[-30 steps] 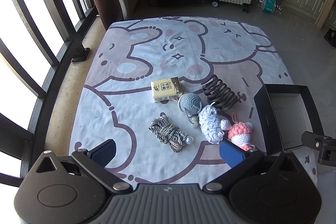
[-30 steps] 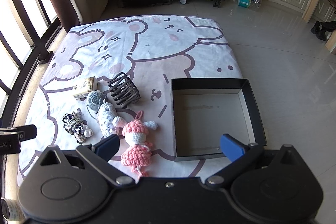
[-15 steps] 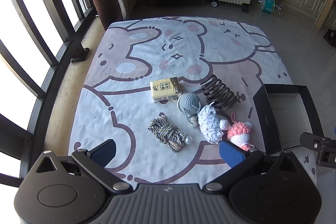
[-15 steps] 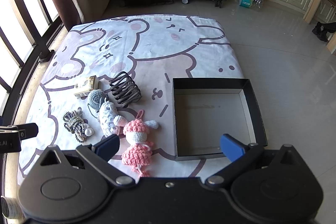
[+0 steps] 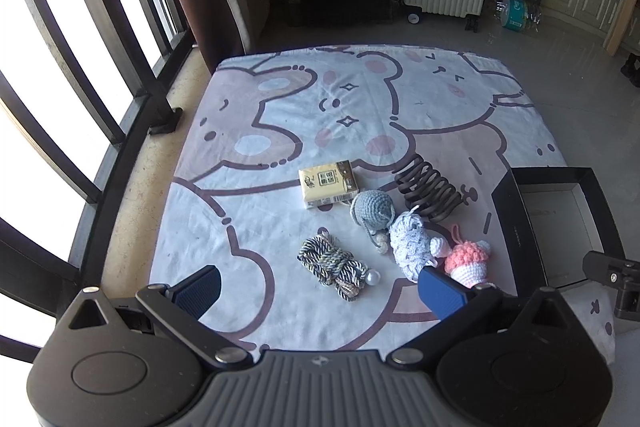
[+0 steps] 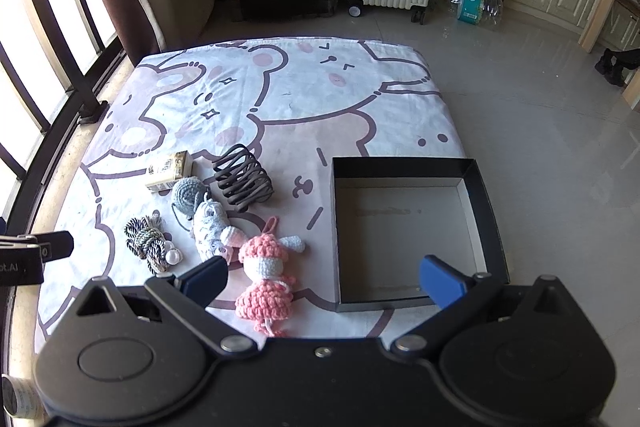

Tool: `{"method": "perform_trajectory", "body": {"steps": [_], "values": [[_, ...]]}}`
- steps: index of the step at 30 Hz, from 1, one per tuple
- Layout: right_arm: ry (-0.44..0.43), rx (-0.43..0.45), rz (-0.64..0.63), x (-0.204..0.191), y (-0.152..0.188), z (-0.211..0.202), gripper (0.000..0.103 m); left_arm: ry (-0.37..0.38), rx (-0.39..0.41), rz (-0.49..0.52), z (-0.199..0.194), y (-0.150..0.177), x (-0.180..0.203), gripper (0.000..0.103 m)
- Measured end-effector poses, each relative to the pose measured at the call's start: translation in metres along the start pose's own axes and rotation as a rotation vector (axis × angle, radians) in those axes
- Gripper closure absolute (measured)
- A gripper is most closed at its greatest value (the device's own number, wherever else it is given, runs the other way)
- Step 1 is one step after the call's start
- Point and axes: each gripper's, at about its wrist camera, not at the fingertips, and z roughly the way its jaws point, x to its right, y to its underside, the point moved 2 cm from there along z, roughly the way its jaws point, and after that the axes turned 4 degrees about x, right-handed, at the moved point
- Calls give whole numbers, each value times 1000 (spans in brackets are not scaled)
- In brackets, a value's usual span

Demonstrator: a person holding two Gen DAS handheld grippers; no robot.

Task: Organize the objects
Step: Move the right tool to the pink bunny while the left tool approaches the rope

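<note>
Little has moved since a second ago: both grippers still hover wide open and empty over the cartoon-bear blanket [image 6: 320, 99].
Left to right at mid-frame: rope bundle [image 6: 149, 242], tissue pack [image 6: 169, 171], grey crochet toy [image 6: 188, 191], coiled holder [image 6: 243, 179], pink doll [image 6: 265, 279], black box [image 6: 412, 167]; left gripper [image 5: 320, 287], right gripper [image 6: 323, 277].

The left claw [image 5: 319, 291] is showing a black body with two round discs, a grey ribbed panel between them carrying a small embossed mark, silver screws at the arm pivots, and blue ribbed pads [image 5: 440, 291] on its fingers. The right claw [image 6: 323, 279] is wearing a smooth black housing with the same discs, three silver screws and blue pads [image 6: 441, 279]. At the right view's left edge, the other unit's black side is displaying partial white lettering.
</note>
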Motion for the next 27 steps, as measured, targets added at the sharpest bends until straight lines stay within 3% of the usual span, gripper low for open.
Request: {"method": "perform_trajectory", "body": {"steps": [3,15,27], "values": [[-8,32,-9,-3,-3,-8,0,-17,55,26,-13,-4,1,0],[-39,114,20,-11,-38,-41,0,-30,137,-27,-45,-50,-6,0],[-79,184,61,-16,-93,-32,0,-68,174,-98,-19,-95,-9,0]]}}
